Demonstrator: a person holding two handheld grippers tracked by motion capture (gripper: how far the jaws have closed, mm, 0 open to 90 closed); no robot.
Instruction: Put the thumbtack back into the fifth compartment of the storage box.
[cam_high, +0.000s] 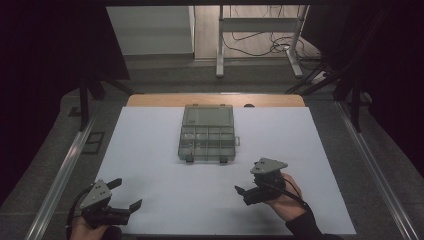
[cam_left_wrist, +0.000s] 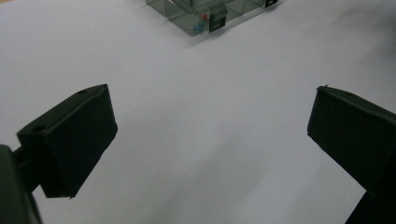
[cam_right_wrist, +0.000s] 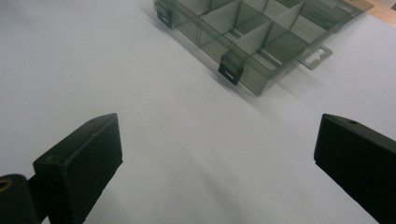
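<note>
- While both grippers are held low at the near edge of the white sheet (cam_high: 150, 150), nothing has yet been touched, so the work is judged to be at its very start.
- The compartment box (cam_high: 208, 133) is seen in the middle of the sheet, towards the far side, lying flat with its clear lid closed over the divided cells.
- Two black latches (cam_right_wrist: 231, 68) are seen on its near edge; whether they are fastened cannot be told.
- The left gripper (cam_high: 131, 195) is held at the near left corner, jaws spread wide apart and empty, well apart from the box.
- The right gripper (cam_high: 241, 179) is held nearer the box, at its near right, jaws likewise spread and holding nothing.
- An approach to the latched edge is judged to be what remains first, with any handling of the box still to be done.
</note>
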